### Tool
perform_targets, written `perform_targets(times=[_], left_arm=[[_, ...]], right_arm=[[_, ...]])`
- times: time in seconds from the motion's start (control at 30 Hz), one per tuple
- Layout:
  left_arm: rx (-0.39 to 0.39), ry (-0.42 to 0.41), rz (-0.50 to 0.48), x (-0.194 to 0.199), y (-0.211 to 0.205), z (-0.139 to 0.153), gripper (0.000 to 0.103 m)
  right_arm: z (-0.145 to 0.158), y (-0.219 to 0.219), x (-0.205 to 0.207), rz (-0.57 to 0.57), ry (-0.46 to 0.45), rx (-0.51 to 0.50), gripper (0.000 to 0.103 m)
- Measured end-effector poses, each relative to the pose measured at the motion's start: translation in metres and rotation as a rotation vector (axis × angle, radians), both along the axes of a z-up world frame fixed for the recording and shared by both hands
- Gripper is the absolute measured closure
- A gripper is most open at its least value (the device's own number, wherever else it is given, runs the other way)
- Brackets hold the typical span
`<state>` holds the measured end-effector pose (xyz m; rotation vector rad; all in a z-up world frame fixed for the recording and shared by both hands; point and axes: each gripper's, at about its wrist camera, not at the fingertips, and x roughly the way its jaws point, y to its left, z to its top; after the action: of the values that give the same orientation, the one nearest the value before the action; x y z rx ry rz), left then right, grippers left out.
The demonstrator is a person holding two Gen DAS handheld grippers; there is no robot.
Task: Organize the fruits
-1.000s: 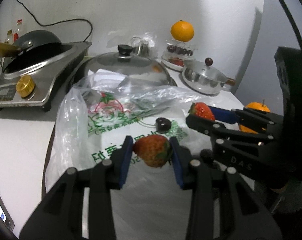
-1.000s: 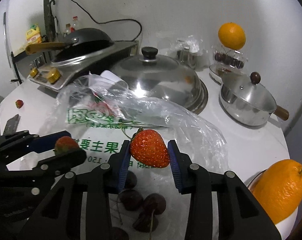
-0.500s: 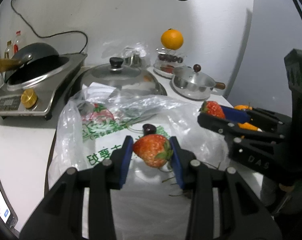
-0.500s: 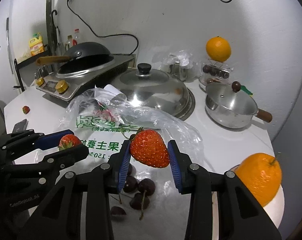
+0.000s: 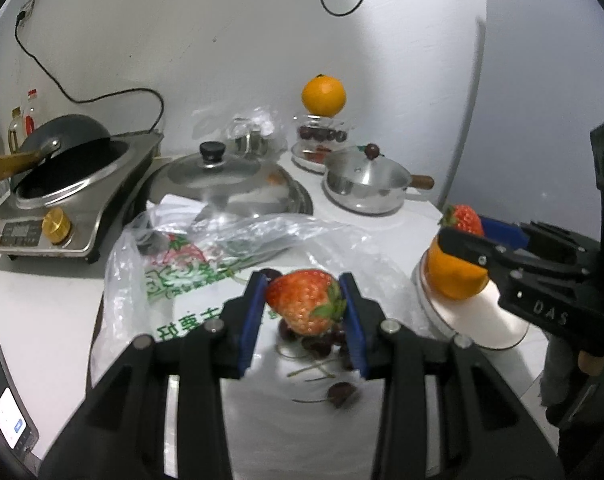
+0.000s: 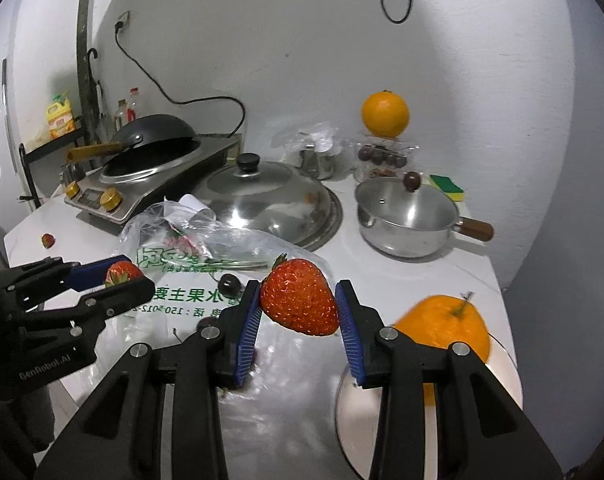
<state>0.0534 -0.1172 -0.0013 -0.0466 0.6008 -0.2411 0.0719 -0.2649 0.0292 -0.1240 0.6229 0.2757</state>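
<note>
Both lifted higher above the counter [image 5: 53, 312] than a second ago. Left gripper [image 5: 304, 306] pinching a strawberry [image 5: 304, 304], right gripper [image 6: 297, 300] pinching another strawberry [image 6: 299, 298] (now near the orange [image 6: 446, 328] at the counter's right edge).

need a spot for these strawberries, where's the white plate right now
The white plate sits at the table's near right edge, right of the plastic bag, with an orange on it; the right gripper hovers beside it.

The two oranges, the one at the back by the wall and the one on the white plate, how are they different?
The back orange sits high, perched on a clear container of cherries near the wall; the plate orange lies low on a white plate, close to the right gripper. A thin stem sticks up from the plate orange; none shows on the back one. Both are whole, unpeeled and bright orange.
</note>
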Motion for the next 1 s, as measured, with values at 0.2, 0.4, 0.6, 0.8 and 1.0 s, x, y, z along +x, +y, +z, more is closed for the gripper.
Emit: perform_targets(times=[0.2,0.4,0.6,0.8,1.0], left_arm=[[0.010,-0.015,-0.021,-0.006,-0.023,0.009,0.065],[0.028,-0.023,-0.067,-0.011,-0.060,0.011,0.065],[0.044,-0.014,-0.094,-0.011,-0.090,0.008,0.065],[0.065,-0.006,-0.117,-0.010,-0.116,0.004,0.065],[0.089,0.014,-0.136,-0.005,-0.139,-0.004,0.065]], right_arm=[[0.003,-0.025,-0.017,-0.025,-0.010,0.005,0.063],[0.006,-0.055,-0.033,-0.057,-0.027,0.000,0.063],[0.003,-0.085,-0.042,-0.083,-0.024,0.009,0.063],[-0.004,-0.108,-0.045,-0.102,-0.019,0.019,0.063],[-0.015,-0.129,-0.045,-0.119,-0.001,0.033,0.063]])
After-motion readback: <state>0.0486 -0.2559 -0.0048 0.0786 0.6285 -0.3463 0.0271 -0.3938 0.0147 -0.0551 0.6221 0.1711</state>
